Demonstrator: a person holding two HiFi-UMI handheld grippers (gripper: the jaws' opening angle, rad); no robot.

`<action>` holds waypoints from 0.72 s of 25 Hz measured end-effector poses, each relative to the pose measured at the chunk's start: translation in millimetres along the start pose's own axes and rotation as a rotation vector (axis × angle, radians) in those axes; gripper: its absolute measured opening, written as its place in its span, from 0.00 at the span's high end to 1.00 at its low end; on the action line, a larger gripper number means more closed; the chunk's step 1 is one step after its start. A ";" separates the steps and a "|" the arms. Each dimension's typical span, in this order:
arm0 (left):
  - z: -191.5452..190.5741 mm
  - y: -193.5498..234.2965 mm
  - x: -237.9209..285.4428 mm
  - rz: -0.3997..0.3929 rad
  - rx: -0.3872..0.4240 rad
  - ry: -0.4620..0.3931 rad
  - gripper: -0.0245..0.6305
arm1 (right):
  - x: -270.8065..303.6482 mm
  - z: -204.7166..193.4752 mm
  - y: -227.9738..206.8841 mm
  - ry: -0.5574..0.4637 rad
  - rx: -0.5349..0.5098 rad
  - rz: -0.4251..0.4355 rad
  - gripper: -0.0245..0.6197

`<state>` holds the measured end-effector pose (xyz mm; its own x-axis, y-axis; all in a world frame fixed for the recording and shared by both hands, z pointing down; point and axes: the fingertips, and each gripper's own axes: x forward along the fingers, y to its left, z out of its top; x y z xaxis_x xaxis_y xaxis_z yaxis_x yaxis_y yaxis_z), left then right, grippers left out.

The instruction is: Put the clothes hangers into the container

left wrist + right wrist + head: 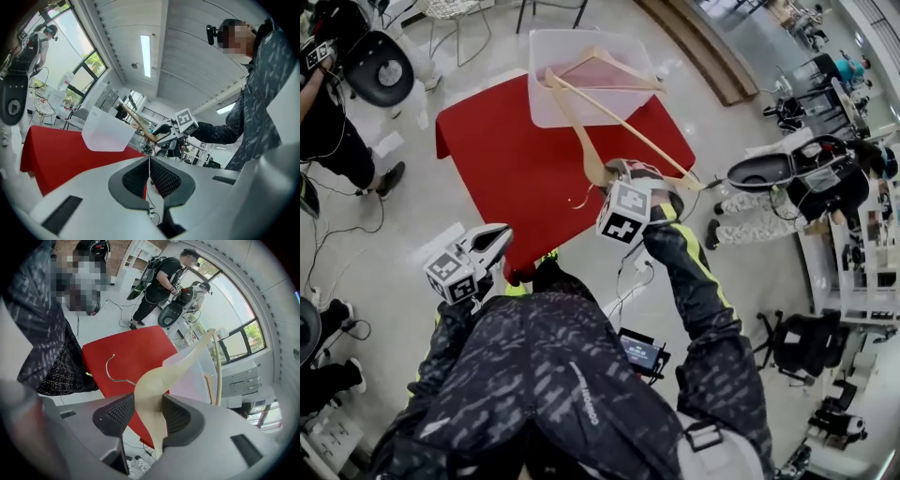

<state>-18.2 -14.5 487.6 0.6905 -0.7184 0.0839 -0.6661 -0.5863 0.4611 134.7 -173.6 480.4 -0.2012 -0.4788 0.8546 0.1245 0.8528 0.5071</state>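
A red table [516,159] stands on a pale floor. The right gripper [149,411] has its jaws clamped on the middle of a wooden hanger [154,385] above the table. The hanger's far end reaches over the container [546,56] at the far edge, where a second hanger [605,73] lies. The left gripper [149,176], near left, is closed and empty.

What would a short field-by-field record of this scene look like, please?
table: red
container: translucent, at the table's far edge
hanger: wooden, lying inside the container
second hanger: wooden, in the air over the table, one arm toward the container
right gripper: shut on the second hanger near its hook
left gripper: shut, nothing between the jaws, by the table's near edge
progress: one hanger in, one held
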 end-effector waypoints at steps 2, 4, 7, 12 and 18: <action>1.7 1.6 3.4 0.000 0.000 0.002 0.94 | -1.7 -9.3 -8.1 0.031 -0.023 0.028 0.66; 3.4 5.0 8.2 -0.003 0.006 0.000 0.94 | -2.2 -19.8 -18.8 0.069 -0.055 0.049 0.66; 6.3 10.0 14.1 0.000 0.005 -0.005 0.94 | -3.9 -27.8 -39.5 0.099 -0.080 0.066 0.66; 14.4 23.5 26.9 0.020 -0.006 -0.014 0.94 | 0.5 -25.9 -84.9 0.105 -0.091 0.084 0.66; 23.2 41.7 51.9 0.064 -0.011 -0.025 0.94 | 20.1 -23.8 -126.7 0.062 -0.081 0.165 0.66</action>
<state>-16.6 -84.9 490.7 0.6394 -0.7635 0.0909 -0.7052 -0.5352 0.4651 138.1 -296.3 436.0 -0.1115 -0.3482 0.9308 0.2291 0.9024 0.3650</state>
